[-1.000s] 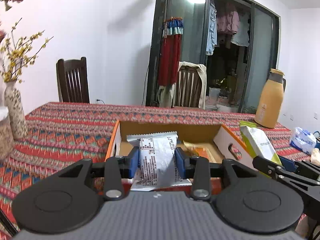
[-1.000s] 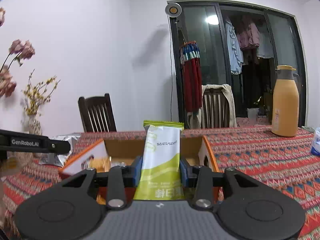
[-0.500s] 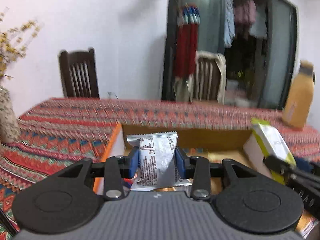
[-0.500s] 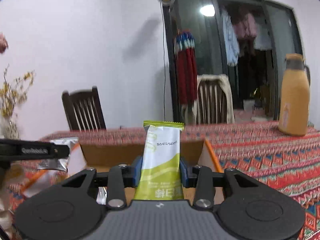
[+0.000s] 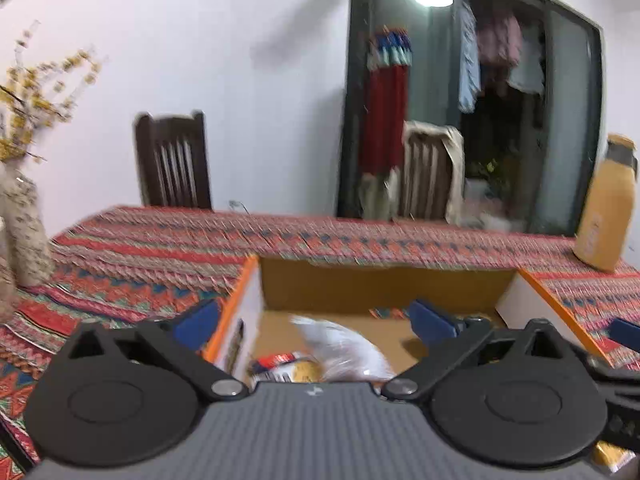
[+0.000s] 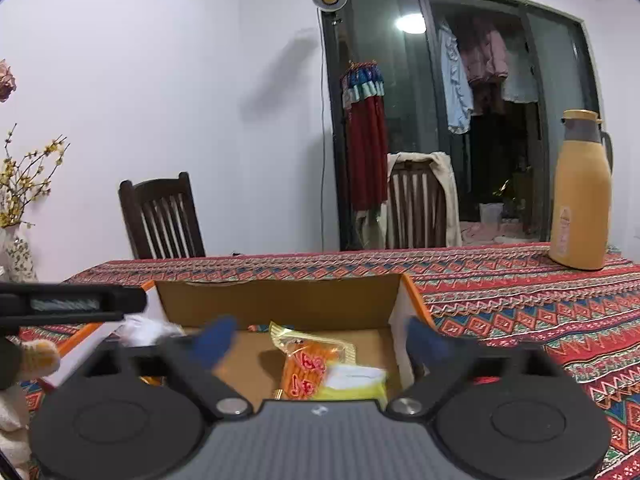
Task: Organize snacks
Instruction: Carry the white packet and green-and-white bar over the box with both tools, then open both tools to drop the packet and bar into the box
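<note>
We see an open cardboard box [image 6: 276,300] with orange-edged flaps on the patterned tablecloth, its brown inside facing us. In it lies a white packet [image 5: 344,350], blurred, over a red-and-white wrapper [image 5: 276,360] near the left wall. From the right view, an orange packet [image 6: 308,368] in clear film lies flat on the floor of the box, and a green-and-white packet [image 6: 352,382] rests just beside it, partly overlapping its right edge.

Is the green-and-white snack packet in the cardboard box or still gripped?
In the box. The green-and-white packet lies flat on the cardboard box floor beside an orange packet; the right gripper stands open, empty.
</note>
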Demonstrator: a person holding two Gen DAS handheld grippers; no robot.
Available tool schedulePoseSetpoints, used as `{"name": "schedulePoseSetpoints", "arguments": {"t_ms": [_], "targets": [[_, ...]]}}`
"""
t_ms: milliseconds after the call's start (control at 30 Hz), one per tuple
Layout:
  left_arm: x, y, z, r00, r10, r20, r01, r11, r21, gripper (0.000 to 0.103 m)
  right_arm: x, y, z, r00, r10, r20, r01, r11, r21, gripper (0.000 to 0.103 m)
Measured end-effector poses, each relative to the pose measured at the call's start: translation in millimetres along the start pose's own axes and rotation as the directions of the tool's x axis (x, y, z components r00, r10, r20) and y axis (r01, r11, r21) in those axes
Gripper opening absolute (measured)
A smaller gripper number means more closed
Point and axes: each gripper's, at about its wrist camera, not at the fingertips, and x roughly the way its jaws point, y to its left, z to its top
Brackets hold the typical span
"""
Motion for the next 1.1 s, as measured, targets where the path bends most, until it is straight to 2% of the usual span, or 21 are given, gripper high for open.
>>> {"name": "schedulePoseSetpoints", "arguments": {"t_ms": [467,600,767,933,1100], "targets": [[1,1,1,1.0,-0.002,-0.02,0.002,1.0,-0.02,0.103,-7,-6,1,1.0,-0.002,0.027,0.002,1.0,0.022,0.103],[-15,3,11,1.0,0.0,-0.003,0.0,0.999,-0.042,0.103,-17,-9,7,0.998,0.001,0.058,-0.003,0.999,0.034,0.103],[-47,12,19,0.998,-0.055,0.013,0.056,0.996,-0.063,0.103,-44,-11,13,0.996,0.003,0.088,-0.005,1.0,0.021,0.103],[-70,16,7,0.997,-0.079,-0.002,0.078,0.996,-0.035,0.103,-72,-10,3,0.997,0.011,0.072,-0.012,1.0,0.006,0.103],[-83,24,-18,0.993,-0.1,-0.06,0.099,0.995,-0.005,0.103,-101,-15,-18,0.999,0.008,0.033,-0.008,1.0,-0.005,0.103]]}}
